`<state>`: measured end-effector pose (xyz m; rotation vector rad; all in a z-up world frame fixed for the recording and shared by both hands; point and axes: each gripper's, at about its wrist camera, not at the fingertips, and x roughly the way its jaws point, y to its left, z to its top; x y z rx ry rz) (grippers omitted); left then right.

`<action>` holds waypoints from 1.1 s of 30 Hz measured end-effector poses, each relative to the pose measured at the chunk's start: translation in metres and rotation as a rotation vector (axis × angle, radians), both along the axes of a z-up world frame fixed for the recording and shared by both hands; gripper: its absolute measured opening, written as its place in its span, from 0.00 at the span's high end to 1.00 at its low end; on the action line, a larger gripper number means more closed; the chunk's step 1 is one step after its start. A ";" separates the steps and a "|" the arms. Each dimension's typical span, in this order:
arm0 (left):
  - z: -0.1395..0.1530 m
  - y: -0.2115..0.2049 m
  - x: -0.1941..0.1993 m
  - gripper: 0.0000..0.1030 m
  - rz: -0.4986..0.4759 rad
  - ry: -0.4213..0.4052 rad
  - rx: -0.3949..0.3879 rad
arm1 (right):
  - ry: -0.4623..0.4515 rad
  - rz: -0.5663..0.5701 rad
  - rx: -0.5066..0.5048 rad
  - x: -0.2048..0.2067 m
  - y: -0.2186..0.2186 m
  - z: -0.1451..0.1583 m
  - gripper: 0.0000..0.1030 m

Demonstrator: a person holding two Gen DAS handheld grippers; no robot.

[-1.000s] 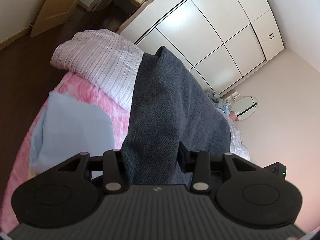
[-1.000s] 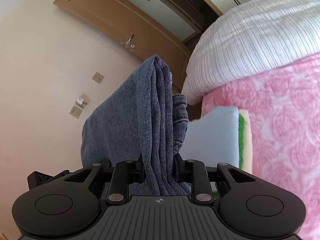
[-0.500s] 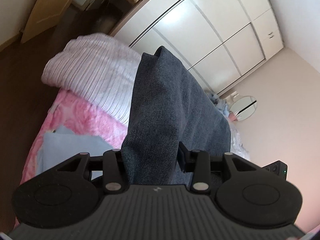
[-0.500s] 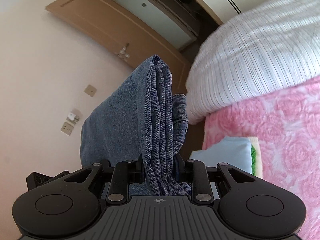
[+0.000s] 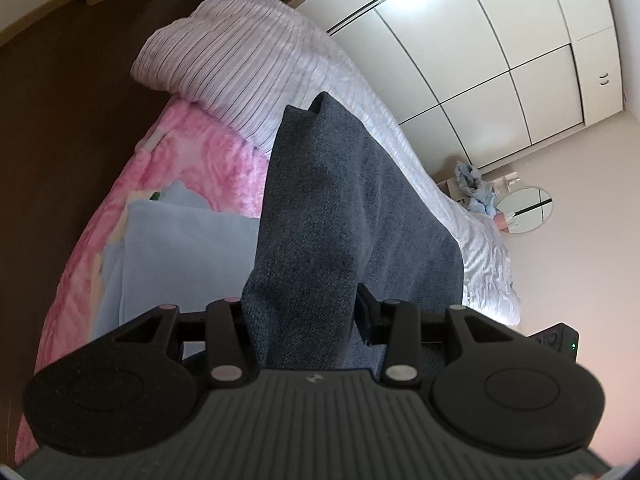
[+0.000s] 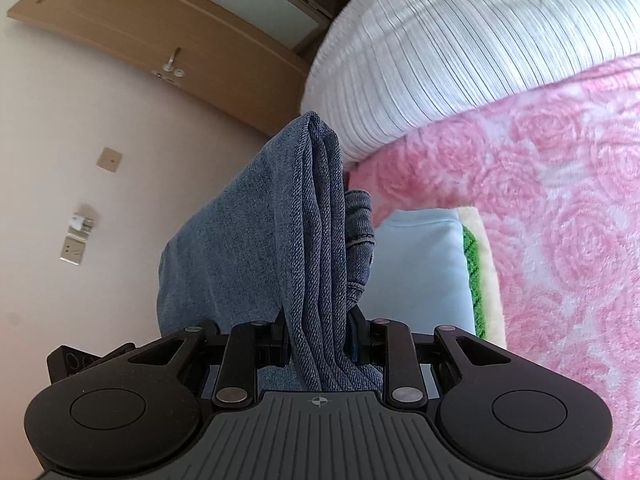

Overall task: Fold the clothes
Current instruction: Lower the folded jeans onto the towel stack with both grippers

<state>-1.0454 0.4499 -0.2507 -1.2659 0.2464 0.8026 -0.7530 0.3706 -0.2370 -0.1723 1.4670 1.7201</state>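
Two handheld grippers above a pink rose-patterned blanket (image 6: 560, 208). Left gripper (image 5: 300, 320) clamped narrow on folded dark denim jeans (image 5: 340, 208), held up over the bed. Right gripper (image 6: 320, 340) likewise pinched on the stacked denim layers. Beneath, a folded light blue garment (image 6: 420, 264), seemingly atop green-and-cream cloth (image 6: 476, 264). Striped white duvet (image 5: 248, 64) beyond.

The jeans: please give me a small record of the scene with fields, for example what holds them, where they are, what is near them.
item: folded dark blue jeans
held by: left tongs and right tongs, both shut on the denim
state: lifted, several layers stacked
below: pink floral blanket
nearby: light blue folded garment on the blanket; striped duvet
background: white wardrobe
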 end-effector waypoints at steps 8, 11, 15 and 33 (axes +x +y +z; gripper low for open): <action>-0.041 0.018 -0.003 0.61 -0.009 0.037 -0.082 | -0.139 0.006 -0.073 -0.010 0.015 -0.032 0.75; -0.059 0.025 -0.005 0.61 0.013 0.117 -0.116 | -0.191 0.008 -0.101 -0.013 0.020 -0.044 0.72; -0.065 0.027 -0.026 0.60 0.142 0.162 -0.134 | -0.258 0.007 -0.135 -0.017 0.027 -0.060 0.68; -0.037 0.023 0.071 0.73 0.027 0.588 0.249 | -0.628 0.113 0.268 -0.041 0.035 -0.050 0.70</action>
